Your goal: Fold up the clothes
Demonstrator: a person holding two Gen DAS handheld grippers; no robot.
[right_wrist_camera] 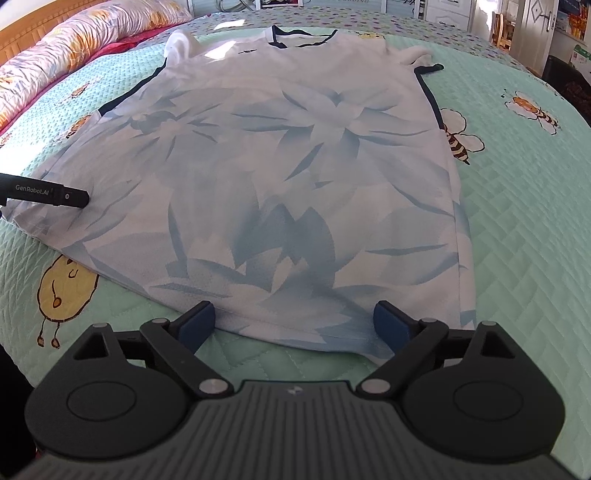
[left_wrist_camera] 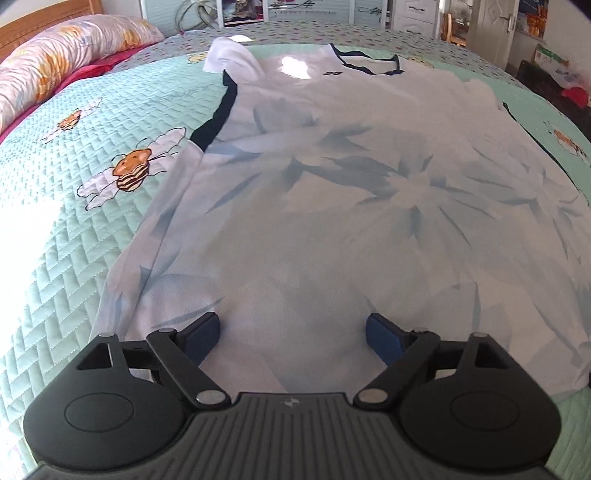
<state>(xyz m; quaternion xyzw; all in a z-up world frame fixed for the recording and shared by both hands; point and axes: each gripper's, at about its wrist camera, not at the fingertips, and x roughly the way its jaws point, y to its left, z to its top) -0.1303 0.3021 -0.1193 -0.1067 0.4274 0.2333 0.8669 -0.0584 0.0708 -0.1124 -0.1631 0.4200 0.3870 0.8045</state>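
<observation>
White T-shirt (right_wrist_camera: 266, 177) w/ blue floral print, flat on quilt (right_wrist_camera: 517, 229); both grippers' jaws apart.

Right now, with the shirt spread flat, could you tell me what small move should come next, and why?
Probably lower both open grippers onto the hem: the shirt lies flat, the right gripper hovers at its near edge, and the left gripper is over the fabric, gripping nothing.

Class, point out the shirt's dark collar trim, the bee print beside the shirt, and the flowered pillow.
dark collar trim (right_wrist_camera: 303, 36), right wrist view, middle of the neckline band
bee print (left_wrist_camera: 132, 170), left wrist view, its striped body
flowered pillow (left_wrist_camera: 55, 62), left wrist view, its top surface
</observation>
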